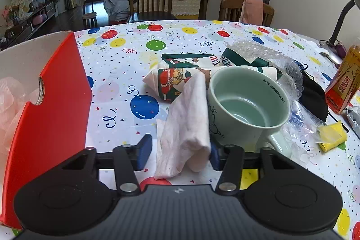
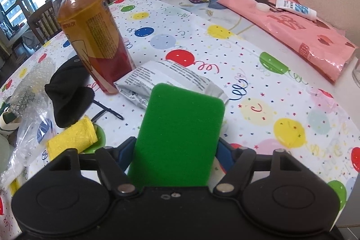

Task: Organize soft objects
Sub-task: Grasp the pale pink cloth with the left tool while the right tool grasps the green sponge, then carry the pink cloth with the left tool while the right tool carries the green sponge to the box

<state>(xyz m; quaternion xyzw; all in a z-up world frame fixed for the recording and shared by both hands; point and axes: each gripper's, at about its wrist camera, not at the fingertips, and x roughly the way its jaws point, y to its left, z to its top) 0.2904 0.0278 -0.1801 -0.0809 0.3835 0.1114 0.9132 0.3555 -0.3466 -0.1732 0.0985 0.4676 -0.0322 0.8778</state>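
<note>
Balloon-print cloth covers the desk (image 1: 126,73). Left tongs (image 1: 177,153) are spread wide around a pale pink cloth (image 1: 184,125); only the right pad touches it, and it droops just left of the green mug (image 1: 245,105). Left of the mug stands a red box (image 1: 51,118), cut off by the frame. Right tongs (image 2: 175,150) clamp a green sponge (image 2: 180,134). Behind the mug sit bubble wrap (image 1: 265,55), then chairs and a sofa, blurry.

Soft things lying and standing between the fingers.
Pale pink cloth (image 1: 183,127) draping crumpled forward from the left tool; green sponge (image 2: 177,141) standing upright, flat face showing, inside the right tool.
</note>
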